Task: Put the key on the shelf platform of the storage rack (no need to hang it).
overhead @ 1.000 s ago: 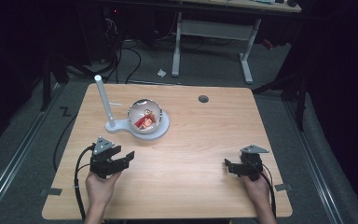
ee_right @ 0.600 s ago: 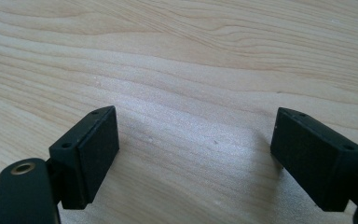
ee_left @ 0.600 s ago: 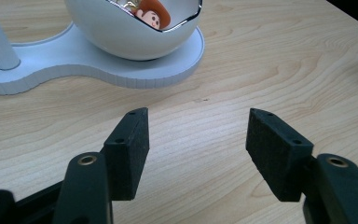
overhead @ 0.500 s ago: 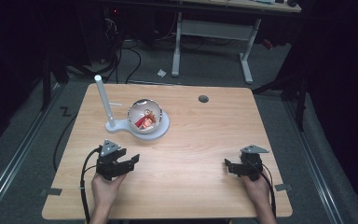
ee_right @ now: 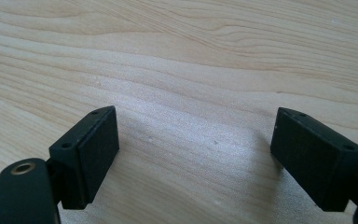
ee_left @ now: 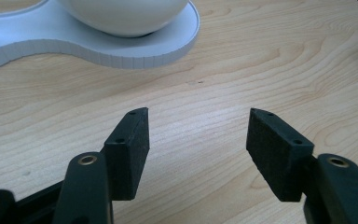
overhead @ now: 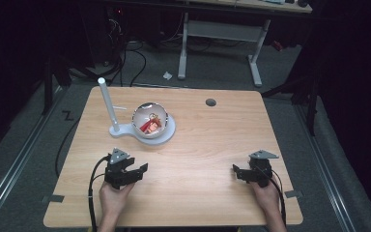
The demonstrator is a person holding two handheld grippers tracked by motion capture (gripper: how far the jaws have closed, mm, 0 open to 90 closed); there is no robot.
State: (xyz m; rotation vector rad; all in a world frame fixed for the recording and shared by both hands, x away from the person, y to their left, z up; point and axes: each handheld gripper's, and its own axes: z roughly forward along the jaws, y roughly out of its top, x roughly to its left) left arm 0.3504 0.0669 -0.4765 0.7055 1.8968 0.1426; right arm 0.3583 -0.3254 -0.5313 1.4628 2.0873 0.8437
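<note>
**High view: both grippers empty, the globe waiting on its stand**

High view puts the prize at the back left of the pale wooden surface (overhead: pixel 207 145): a clear glass globe with a red figure inside (overhead: pixel 150 120), seated in the round dish of a white plastic stand (overhead: pixel 166 135), with a white upright post (overhead: pixel 108 104) rising from the stand's narrower end. Nothing is touching it.

Nearest to it is the left gripper (overhead: pixel 137 172), low over the surface and well short of the stand, jaws about half open with only bare wood between them. Its own view confirms it: the black pads (ee_left: pixel 130 149) frame empty grain, and the stand's white rim (ee_left: pixel 121 58) and the underside of the globe (ee_left: pixel 121 16) sit ahead, up and to the left of the gap.

Over on the far side, the right gripper (overhead: pixel 237 173) rests near the front right corner, jaws wide apart, nothing held; in its view the gripper (ee_right: pixel 193 154) looks at plain wood.

My read: this is the approach, before any contact. Next the left gripper needs to travel forward and swing left to line up on the stand or globe. The globe looks smooth and round, so the jaws would likely have to open wider first.
</note>
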